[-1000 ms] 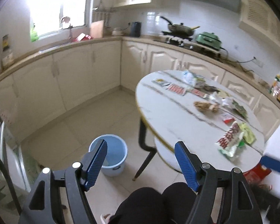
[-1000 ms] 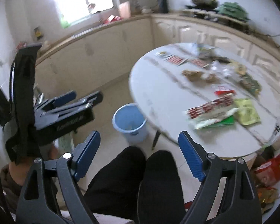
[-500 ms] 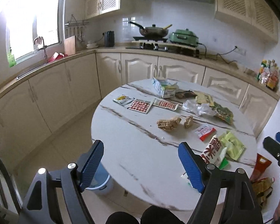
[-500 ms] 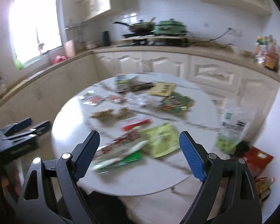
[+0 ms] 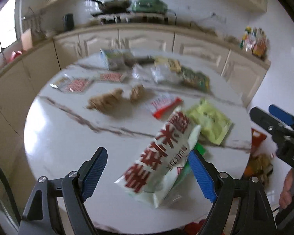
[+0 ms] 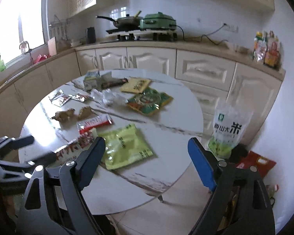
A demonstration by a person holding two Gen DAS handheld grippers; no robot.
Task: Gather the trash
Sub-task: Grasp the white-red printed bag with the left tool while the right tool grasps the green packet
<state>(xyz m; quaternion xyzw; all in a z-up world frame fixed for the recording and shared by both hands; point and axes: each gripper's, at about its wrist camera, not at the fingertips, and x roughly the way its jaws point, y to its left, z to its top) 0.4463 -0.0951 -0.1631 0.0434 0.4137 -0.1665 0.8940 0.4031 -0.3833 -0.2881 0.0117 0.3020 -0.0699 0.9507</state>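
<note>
Left wrist: wrappers (image 5: 162,162) littering table (image 5: 68,146)

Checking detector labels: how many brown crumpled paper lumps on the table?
2. Larger brown lump sits left of centre on the table; smaller lump just right of it. More could hide under wrappers.

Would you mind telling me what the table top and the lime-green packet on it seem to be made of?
Table top: likely polished marble or a marble-look slab, white with grey-brown veins and window glare.
Lime-green packet: seemingly thin plastic film, slightly glossy, wrinkled, lying flat.
</note>
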